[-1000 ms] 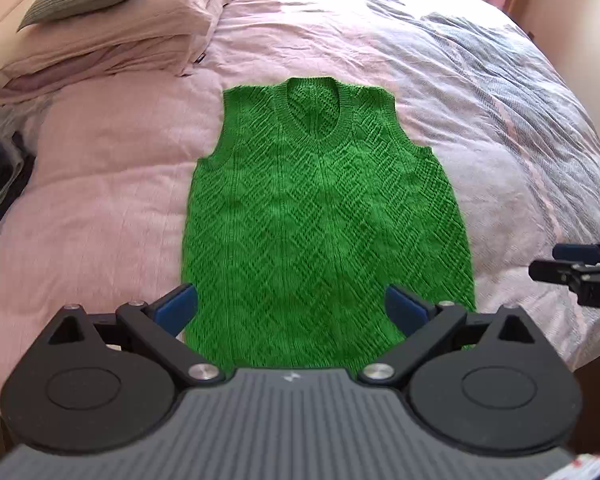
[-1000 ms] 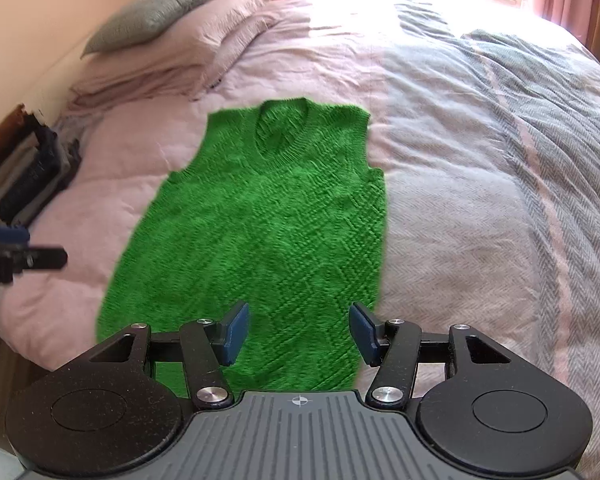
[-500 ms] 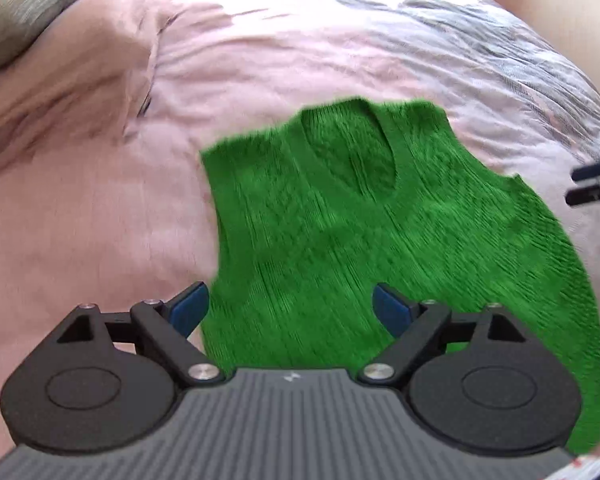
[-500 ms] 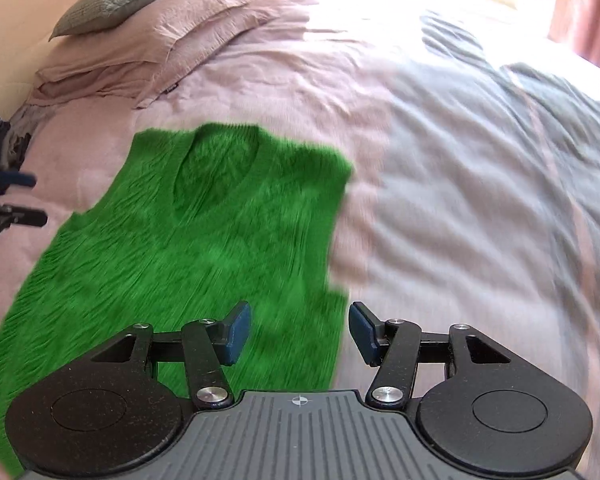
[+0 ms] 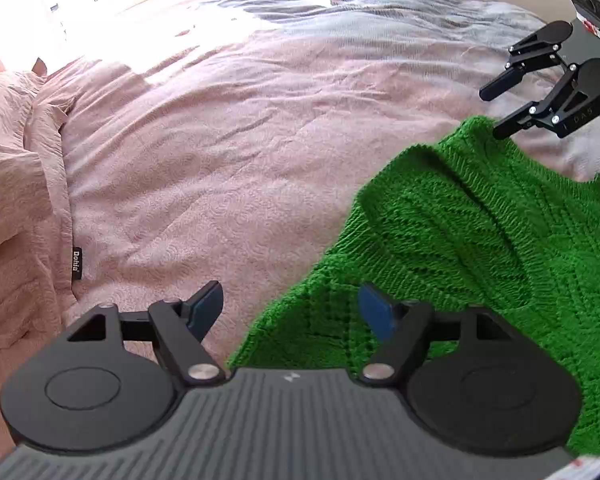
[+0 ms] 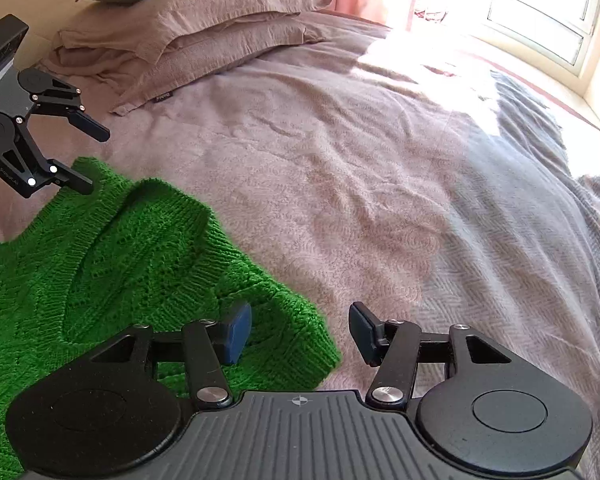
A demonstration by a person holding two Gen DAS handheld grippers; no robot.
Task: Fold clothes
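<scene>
the step in hand looks like the reach for the first fold: both grippers sit at the shoulder end of the green vest, one at each shoulder, and nothing is lifted yet.

the vest lies flat on the pink duvet, neckline toward the pillows.

in the left wrist view the left gripper has its jaws partly open and closing. the vest's edge runs between them, from about 6 o'clock toward 1 o'clock: the right pad is over knit, the left pad over bare duvet. the pads do not press on anything.

in the right wrist view the right gripper is held partly open and empty. the vest's shoulder corner lies at its 9 o'clock, under the left pad, and the corner's tip reaches into the gap; the right pad is over duvet.

the next move probably calls for each gripper to drop onto its shoulder edge, close on the knit alone without catching the duvet, and then lift both sides evenly.
</scene>
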